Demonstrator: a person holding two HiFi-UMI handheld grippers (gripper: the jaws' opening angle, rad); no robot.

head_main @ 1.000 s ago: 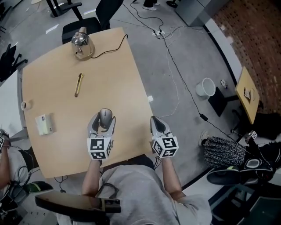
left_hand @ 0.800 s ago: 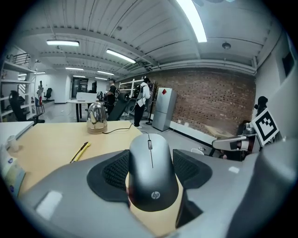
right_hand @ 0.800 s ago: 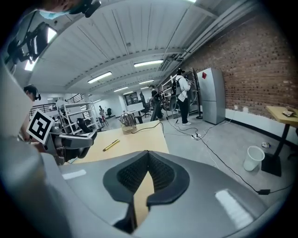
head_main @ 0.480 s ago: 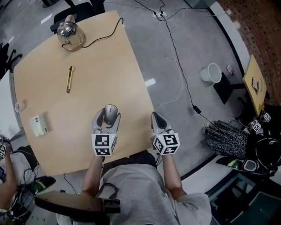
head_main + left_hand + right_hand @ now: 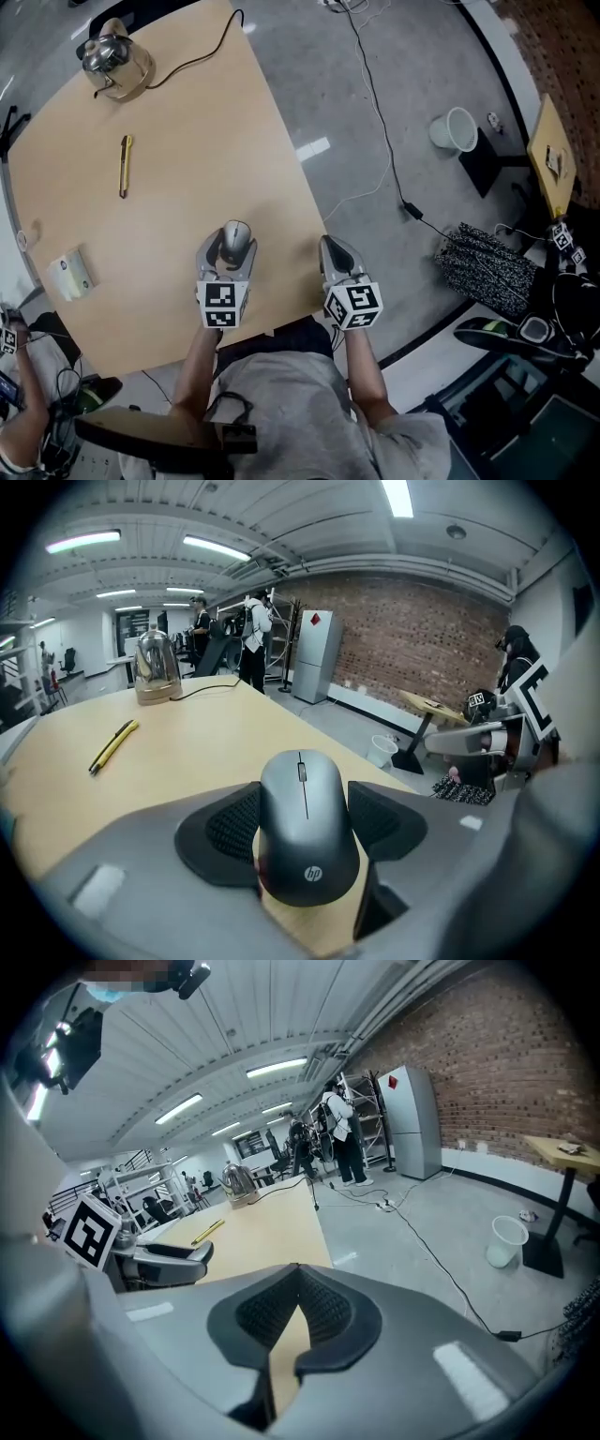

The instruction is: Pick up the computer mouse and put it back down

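While my left gripper [image 5: 230, 255] clamps the computer mouse [image 5: 307, 832], land it flat.
Release only on the table [image 5: 141, 244]; right gripper [image 5: 332, 251], at its edge, is closed, empty.

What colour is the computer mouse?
The computer mouse is dark grey all over; the left gripper view shows it best.
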